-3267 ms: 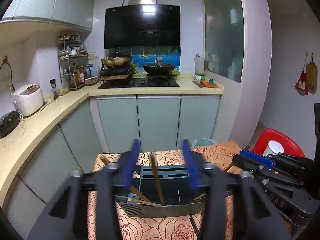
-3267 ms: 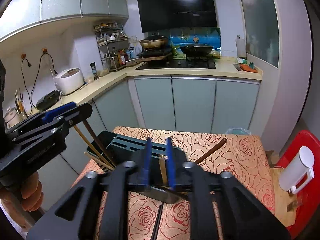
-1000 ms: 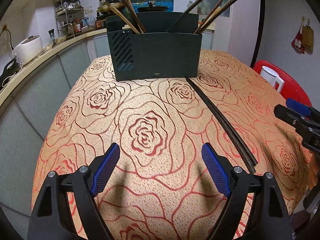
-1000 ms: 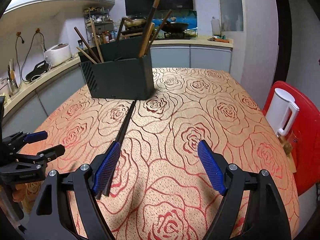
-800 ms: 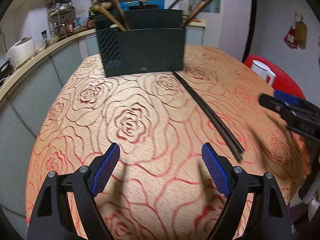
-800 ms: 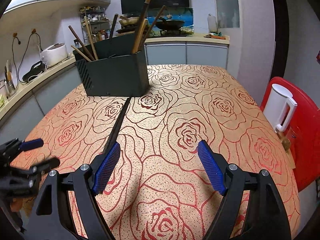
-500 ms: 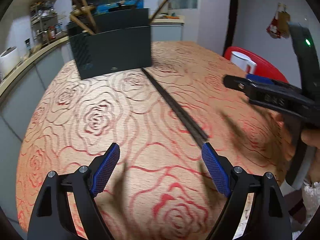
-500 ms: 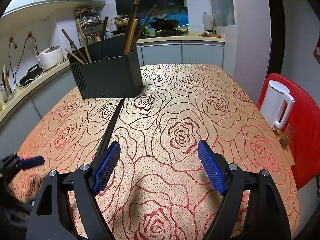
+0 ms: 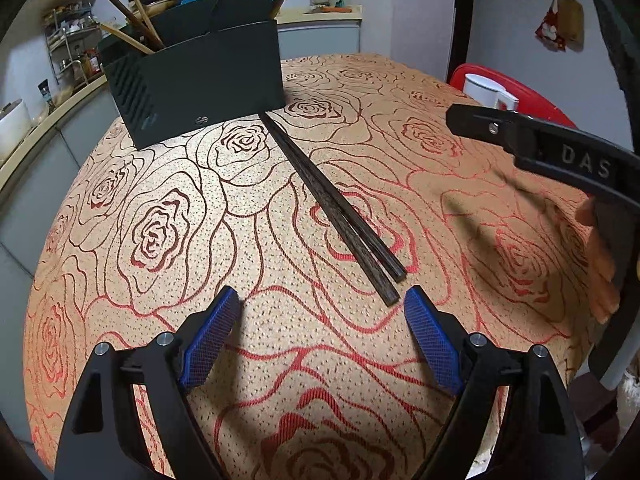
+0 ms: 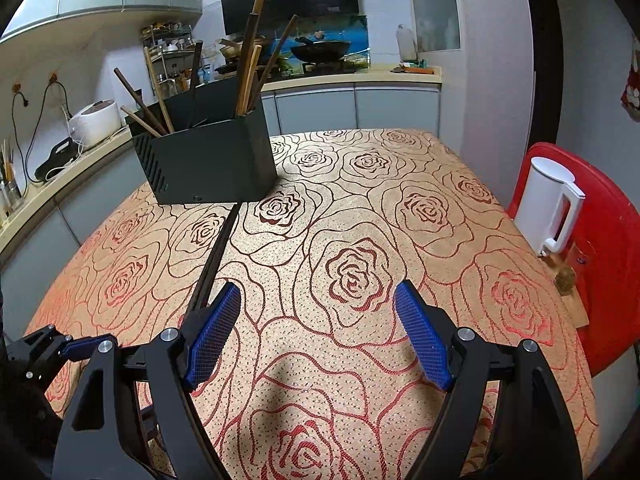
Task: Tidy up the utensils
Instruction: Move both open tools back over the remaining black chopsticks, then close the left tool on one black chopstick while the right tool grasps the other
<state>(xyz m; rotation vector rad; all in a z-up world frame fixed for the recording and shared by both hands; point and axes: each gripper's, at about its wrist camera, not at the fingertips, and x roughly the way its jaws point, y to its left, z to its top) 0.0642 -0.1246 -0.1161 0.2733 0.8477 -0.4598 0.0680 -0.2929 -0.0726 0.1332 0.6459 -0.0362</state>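
A pair of dark chopsticks lies on the rose-patterned tablecloth, running from the black utensil holder toward me. The holder has several wooden chopsticks standing in it. My left gripper is open and empty, low over the cloth just short of the chopsticks' near ends. My right gripper is open and empty, to the right of the chopsticks; the holder stands beyond. The right gripper's body also shows at the right in the left wrist view.
A white kettle sits on a red stool off the table's right edge. The kitchen counter with a rice cooker runs along the left. The table edge curves close on the left and right.
Both grippers came down from above the holder to low over the table. In the last half second the left gripper has swung right, bringing the chopsticks' near ends just ahead of its fingers.
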